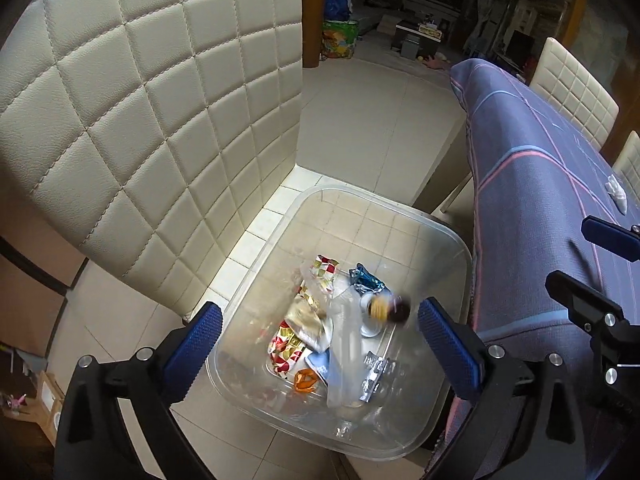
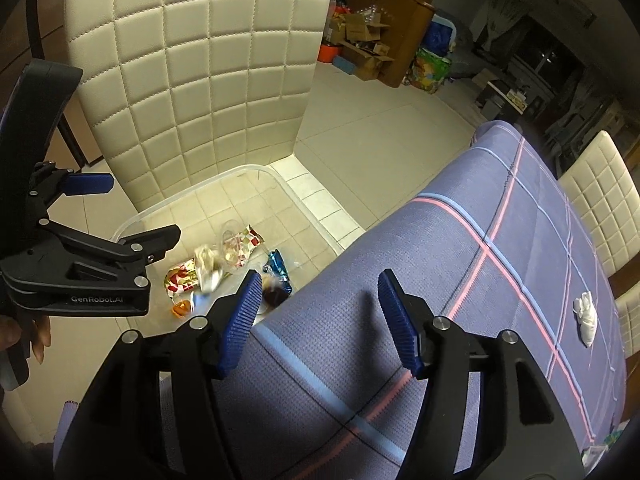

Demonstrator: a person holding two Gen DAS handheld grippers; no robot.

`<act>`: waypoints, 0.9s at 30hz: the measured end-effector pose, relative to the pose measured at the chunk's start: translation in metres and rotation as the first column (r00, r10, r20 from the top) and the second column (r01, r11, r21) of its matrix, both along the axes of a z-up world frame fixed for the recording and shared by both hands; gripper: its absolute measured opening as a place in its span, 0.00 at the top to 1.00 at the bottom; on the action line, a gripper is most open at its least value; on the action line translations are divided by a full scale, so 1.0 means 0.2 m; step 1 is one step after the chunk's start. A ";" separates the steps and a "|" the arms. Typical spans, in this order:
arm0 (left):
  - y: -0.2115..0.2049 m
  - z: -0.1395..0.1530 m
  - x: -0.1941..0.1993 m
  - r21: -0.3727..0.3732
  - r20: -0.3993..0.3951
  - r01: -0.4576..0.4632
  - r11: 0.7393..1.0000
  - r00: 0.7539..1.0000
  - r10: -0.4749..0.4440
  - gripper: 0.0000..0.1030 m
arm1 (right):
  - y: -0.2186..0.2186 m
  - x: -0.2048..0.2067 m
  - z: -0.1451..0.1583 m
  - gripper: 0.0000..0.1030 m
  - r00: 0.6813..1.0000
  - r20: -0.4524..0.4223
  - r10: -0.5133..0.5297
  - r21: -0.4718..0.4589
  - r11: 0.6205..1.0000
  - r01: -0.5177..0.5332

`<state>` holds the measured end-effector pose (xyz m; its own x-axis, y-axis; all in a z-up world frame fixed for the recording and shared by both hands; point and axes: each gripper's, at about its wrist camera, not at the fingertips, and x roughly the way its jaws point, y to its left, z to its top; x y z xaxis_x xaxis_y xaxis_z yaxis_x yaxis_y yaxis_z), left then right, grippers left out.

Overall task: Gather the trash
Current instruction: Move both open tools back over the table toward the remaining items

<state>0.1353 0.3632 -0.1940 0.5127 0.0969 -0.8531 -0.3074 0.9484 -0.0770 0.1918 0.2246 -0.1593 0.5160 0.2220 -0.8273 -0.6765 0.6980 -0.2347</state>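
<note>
One clear bin [image 1: 424, 220] sits on one quilted chair [image 1: 140, 120], holding two red-and-gold wrappers [image 1: 326, 270], one blue wrapper [image 1: 366, 278] and one orange scrap [image 1: 306, 380]. One white tissue [image 2: 586, 318] lies on the worktop [image 2: 500, 280], with two more chairs [image 2: 600, 196] beyond. Two hand-held grippers [image 2: 318, 320] show.

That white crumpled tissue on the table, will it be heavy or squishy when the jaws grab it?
The crumpled tissue looks thin and wrinkled, so it is probably very light and would squash flat when squeezed. It lies limp on the tablecloth, so it likely won't roll, though it might slide a bit if pushed.
</note>
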 end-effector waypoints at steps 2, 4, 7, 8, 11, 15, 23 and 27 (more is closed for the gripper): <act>-0.02 0.02 -0.01 0.003 0.003 0.004 1.000 1.000 -0.004 0.07 | -0.02 -0.01 0.01 0.40 1.000 0.006 -0.003 0.000 1.000 0.003; -0.04 0.04 -0.02 0.006 0.009 0.013 1.000 1.000 -0.013 0.07 | -0.05 -0.03 0.02 0.40 1.000 0.012 -0.010 0.003 1.000 0.010; -0.11 0.10 -0.03 0.022 0.024 0.039 0.999 0.999 -0.039 0.07 | -0.12 -0.04 0.05 0.40 0.999 0.021 -0.033 0.013 0.999 0.032; -0.14 0.11 -0.03 0.028 0.029 0.051 0.998 0.998 -0.052 0.07 | -0.16 -0.05 0.06 0.40 0.999 0.026 -0.048 0.018 0.999 0.047; -0.26 0.16 -0.02 0.044 0.038 0.095 0.994 0.995 -0.097 0.07 | -0.27 -0.05 0.09 0.40 0.996 0.034 -0.086 0.029 0.996 0.085; -0.48 0.22 0.02 0.065 0.044 0.188 0.980 0.981 -0.191 0.07 | -0.49 -0.07 0.12 0.39 0.986 0.049 -0.158 0.039 0.987 0.156; -1.01 0.31 0.10 0.114 0.047 0.378 0.919 0.922 -0.385 0.07 | -1.11 -0.06 0.14 0.39 0.930 0.054 -0.363 0.045 0.932 0.361; -1.29 0.34 0.14 0.120 0.046 0.464 0.878 0.881 -0.472 0.07 | -1.40 -0.07 0.14 0.39 0.887 0.050 -0.459 0.059 0.888 0.456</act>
